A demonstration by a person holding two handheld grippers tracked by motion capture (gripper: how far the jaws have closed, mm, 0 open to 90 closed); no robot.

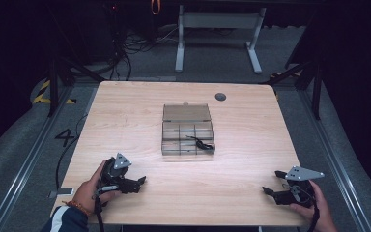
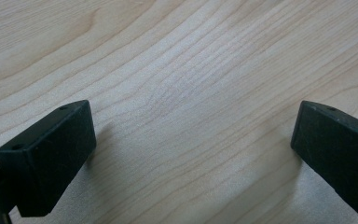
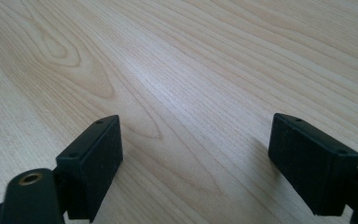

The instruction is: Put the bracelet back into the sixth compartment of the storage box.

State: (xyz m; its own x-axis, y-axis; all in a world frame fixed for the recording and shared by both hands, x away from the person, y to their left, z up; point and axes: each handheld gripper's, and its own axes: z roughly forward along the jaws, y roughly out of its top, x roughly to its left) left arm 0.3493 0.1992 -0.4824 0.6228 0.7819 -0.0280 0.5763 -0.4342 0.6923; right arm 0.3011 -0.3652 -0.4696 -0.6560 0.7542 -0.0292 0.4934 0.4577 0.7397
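Clear compartment box [image 1: 188,131], lid open, black item [image 1: 201,142] inside

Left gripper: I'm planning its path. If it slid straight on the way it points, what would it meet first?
Probably nothing: the left gripper points right along the bare table, passing in front of the clear box.

Dark room, grey carpet floor [image 1: 212,58], white desk frame [image 1: 218,29], possibly cables [image 1: 125,46].
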